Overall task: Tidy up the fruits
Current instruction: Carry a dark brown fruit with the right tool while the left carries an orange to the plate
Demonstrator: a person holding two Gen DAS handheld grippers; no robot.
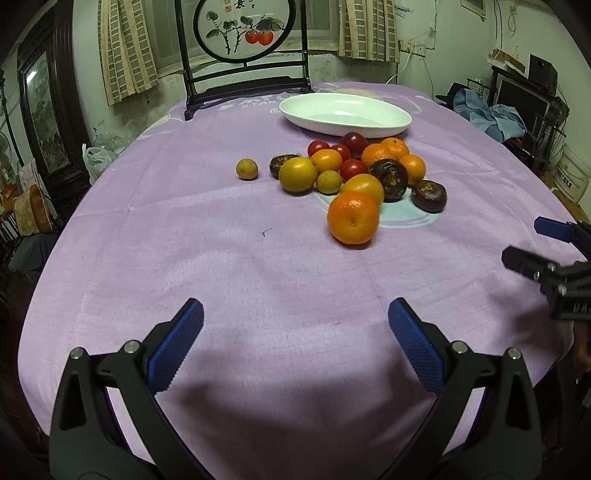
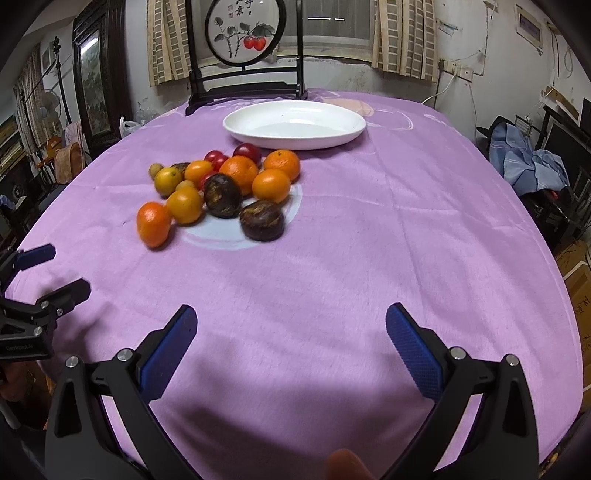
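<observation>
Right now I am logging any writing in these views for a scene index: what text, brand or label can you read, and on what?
"STAK": partial white print on the purple tablecloth, beside the white dish; the line above it is unreadable.
Chinese characters and a red seal on the round painted screen: too small to read.
White lettering on the left gripper body: blurred.
Print on the cardboard box: unreadable.

On the worktop [image 1: 221, 258] the fruit pile [image 1: 354, 173] lies just before the dish [image 1: 391, 127], one small fruit [image 1: 246, 169] apart to its left, a screen [image 1: 243, 48] standing behind the dish.
</observation>
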